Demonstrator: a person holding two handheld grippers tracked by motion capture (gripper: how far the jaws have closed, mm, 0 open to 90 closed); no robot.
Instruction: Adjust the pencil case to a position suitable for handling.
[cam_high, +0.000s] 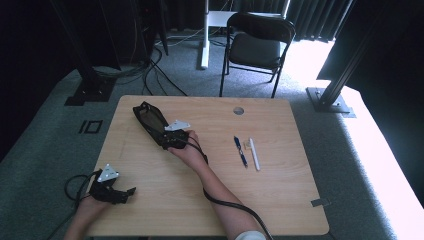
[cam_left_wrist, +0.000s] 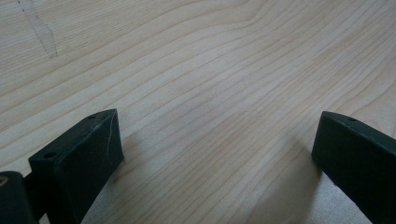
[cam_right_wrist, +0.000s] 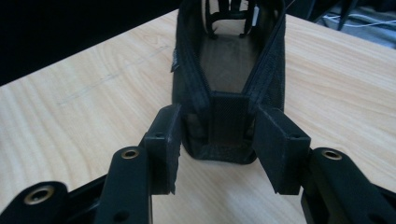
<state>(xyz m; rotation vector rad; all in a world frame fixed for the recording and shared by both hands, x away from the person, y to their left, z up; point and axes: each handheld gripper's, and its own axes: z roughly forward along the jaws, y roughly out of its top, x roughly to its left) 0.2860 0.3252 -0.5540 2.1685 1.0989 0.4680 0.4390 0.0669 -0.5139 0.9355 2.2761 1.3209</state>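
- Left tongs (cam_high: 131, 191) rest spread near the front left corner of the tabletop (cam_high: 280, 200), nothing between the jaws.
- Right tongs (cam_right_wrist: 217, 140) straddle the near end of a black mesh pouch (cam_right_wrist: 227, 70), which lies open at the back left; whether the pads press it I cannot tell.
- Judged step: gripping the pouch's end. Next comes a firm squeeze before any pull.
- Blue pen (cam_high: 240, 150) and white pen (cam_high: 255, 154) lie side by side, well apart to the right.

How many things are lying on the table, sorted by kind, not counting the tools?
Black mesh pouch: 1
Pens, one dark blue and one white: 2
Small pale piece between the pens, too small to identify: 1
Total: 4
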